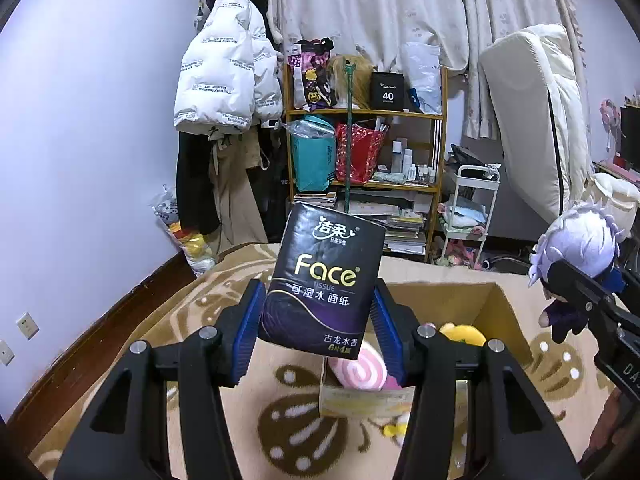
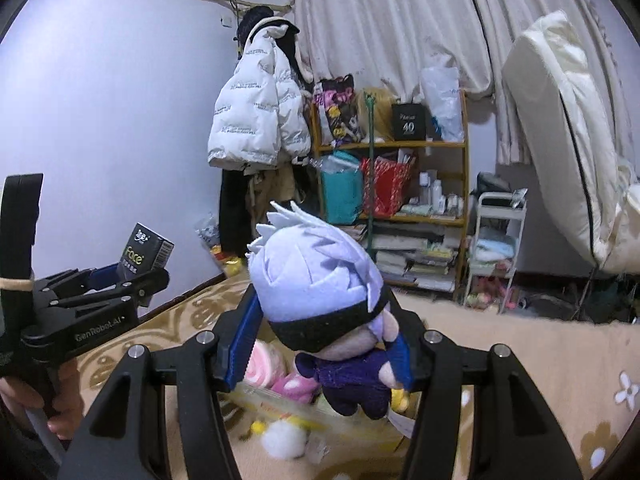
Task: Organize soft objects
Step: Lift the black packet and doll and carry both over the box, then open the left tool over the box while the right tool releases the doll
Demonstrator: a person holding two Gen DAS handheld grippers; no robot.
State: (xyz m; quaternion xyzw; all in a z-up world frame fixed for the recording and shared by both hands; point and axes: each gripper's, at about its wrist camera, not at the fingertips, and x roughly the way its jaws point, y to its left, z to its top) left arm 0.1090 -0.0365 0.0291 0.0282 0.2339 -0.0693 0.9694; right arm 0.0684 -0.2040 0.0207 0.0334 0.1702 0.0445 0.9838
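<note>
A patterned beige blanket (image 1: pixel 224 280) covers the bed, and on it sits an open cardboard box (image 1: pixel 500 312), the landmark here. Behind the box, against the far wall, stands a wooden shelf (image 1: pixel 434 152) packed with bags, bottles and books, with a white puffer jacket (image 1: pixel 224 76) hanging to its left.

Inside the box lie a pink swirl cushion (image 1: pixel 362 370) and a yellow plush toy (image 1: pixel 464 334), both near its front wall.

The left gripper (image 1: pixel 318 316) hangs above the box's near left edge, its blue-padded jaws clamped on a dark tissue pack (image 1: pixel 322 280) that stands upright and slightly tilted, clear of the box. The right gripper (image 2: pixel 320 344) is above the box too, to the right of the left one; its jaws are closed on a plush doll (image 2: pixel 320 292) with pale spiky hair, a black blindfold and a purple outfit, held in the air over the toys in the box.
</note>
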